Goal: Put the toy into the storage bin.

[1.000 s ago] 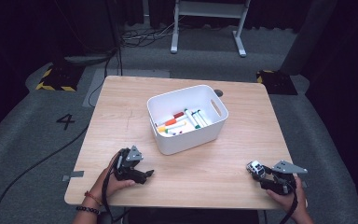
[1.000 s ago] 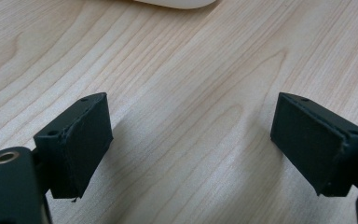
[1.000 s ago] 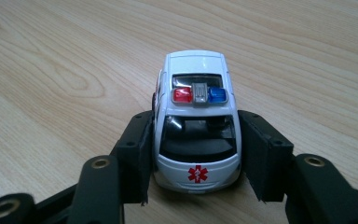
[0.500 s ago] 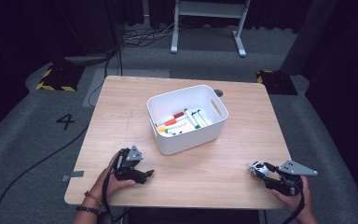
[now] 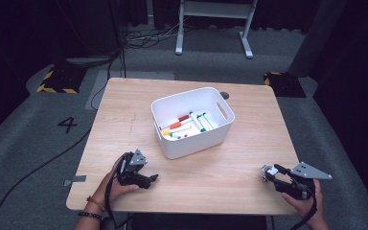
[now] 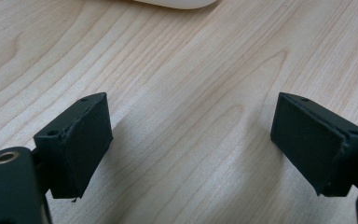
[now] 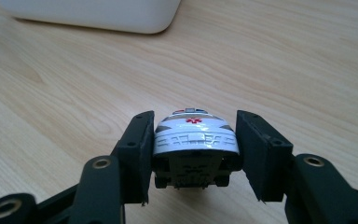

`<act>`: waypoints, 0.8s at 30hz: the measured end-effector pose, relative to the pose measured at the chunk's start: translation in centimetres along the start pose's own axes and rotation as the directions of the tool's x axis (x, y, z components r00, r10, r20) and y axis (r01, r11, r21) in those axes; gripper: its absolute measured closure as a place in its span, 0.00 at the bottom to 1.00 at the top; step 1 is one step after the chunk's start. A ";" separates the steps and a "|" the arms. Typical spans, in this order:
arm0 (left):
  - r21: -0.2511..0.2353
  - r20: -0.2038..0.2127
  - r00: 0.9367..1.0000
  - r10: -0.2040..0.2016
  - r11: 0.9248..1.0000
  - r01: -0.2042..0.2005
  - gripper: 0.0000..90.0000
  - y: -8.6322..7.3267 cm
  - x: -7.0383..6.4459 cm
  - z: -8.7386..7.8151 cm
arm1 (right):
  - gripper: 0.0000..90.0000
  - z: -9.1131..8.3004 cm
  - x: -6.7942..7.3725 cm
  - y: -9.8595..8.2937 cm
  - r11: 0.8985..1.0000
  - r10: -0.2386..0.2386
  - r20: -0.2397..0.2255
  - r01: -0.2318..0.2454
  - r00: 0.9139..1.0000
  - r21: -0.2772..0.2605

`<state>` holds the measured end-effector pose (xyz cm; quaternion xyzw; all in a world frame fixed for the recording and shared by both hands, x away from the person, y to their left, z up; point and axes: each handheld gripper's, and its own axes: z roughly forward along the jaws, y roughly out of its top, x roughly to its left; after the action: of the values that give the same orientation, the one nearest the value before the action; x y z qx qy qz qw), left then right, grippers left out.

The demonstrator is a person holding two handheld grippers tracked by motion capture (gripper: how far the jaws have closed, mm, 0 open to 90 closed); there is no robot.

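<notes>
My right claw (image 7: 193,154) pinches a small white toy car (image 7: 195,137) near the desk's (image 5: 220,167) right front corner. Car: white shell, red cross mark on top, dark underside facing me. My left claw (image 6: 191,149) spread, holding nothing, over bare wood.

Clamped between the two black jaws of the right gripper (image 7: 195,140): white toy ambulance (image 7: 195,135); beyond the jaws, white bin (image 7: 93,14) on wooden table (image 7: 284,60).
</notes>
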<state>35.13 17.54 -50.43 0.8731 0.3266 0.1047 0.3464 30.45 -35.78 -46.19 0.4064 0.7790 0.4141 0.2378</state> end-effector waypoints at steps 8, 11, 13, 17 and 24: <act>-0.001 -0.004 1.000 0.002 1.000 -0.002 0.14 0.0 0.0 0.0 | 0.55 0.3 -0.1 2.1 0.999 -0.021 0.007 0.021 1.000 -0.026; -0.001 -0.004 1.000 0.003 1.000 -0.003 0.14 0.0 0.0 0.0 | 0.55 0.3 0.0 3.3 0.998 -0.041 0.004 0.041 0.999 -0.037; -0.001 -0.004 1.000 0.003 1.000 -0.003 0.14 0.0 0.0 0.0 | 0.55 0.4 0.0 3.8 0.998 -0.031 -0.002 0.031 1.000 -0.049; 0.000 -0.001 1.000 0.001 1.000 -0.001 0.14 0.0 0.0 0.0 | 0.55 1.0 0.1 5.1 0.997 -0.037 -0.016 0.036 0.999 -0.069; 0.000 -0.004 1.000 0.003 1.000 -0.003 0.14 0.0 0.0 0.0 | 0.55 2.3 0.6 7.3 0.995 -0.061 -0.026 0.059 0.998 -0.084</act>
<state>35.14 17.56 -50.42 0.8733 0.3261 0.1067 0.3459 34.91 -31.85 -41.38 0.3667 0.7762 0.4446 0.2559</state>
